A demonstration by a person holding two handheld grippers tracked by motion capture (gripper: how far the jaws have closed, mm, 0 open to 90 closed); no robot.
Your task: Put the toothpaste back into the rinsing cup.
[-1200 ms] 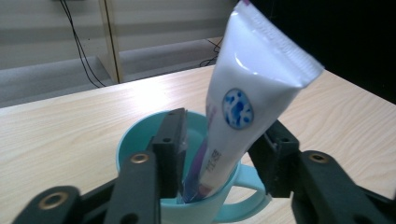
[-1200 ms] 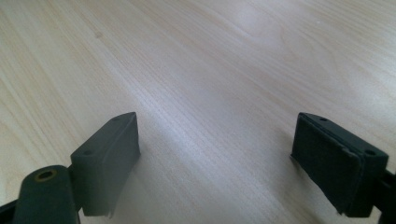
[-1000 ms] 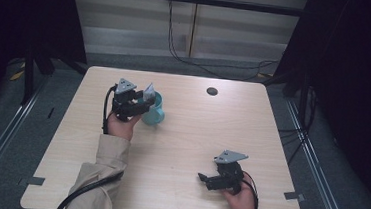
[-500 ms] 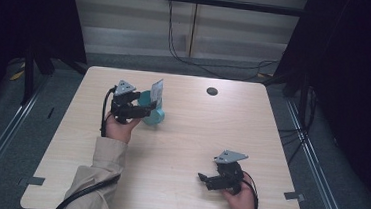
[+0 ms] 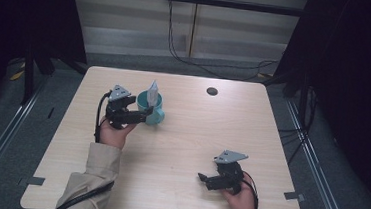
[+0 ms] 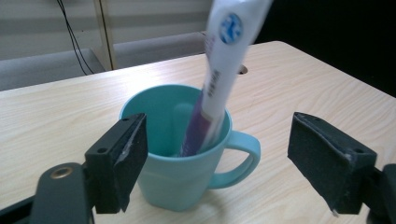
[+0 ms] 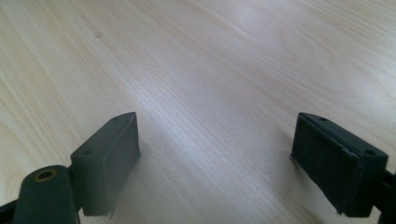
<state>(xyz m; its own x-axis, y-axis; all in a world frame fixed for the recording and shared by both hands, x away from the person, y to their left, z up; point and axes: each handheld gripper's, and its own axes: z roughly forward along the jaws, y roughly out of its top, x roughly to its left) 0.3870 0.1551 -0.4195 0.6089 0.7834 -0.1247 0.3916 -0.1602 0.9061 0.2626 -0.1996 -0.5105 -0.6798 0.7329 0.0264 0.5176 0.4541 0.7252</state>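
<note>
- Teal mug stands on the far-left part of the wooden table, handle swinging to the right in the left gripper view, and a white-and-purple tube stands inside it, leaning up and out over the rim.
- Left gripper sits just near of the mug with its jaws spread wide and holding nothing; mug and tube line up dead centre between them.
- Tube's long axis runs nearly upright, tilted a touch right.
- Right gripper rests well apart at the near right, jaws parted over bare wood, so the left hand is plainly the nearer one.
- Tube's top is cut off and blurred in the left gripper view, its lower end is hidden in the mug, and its print is unreadable.
</note>
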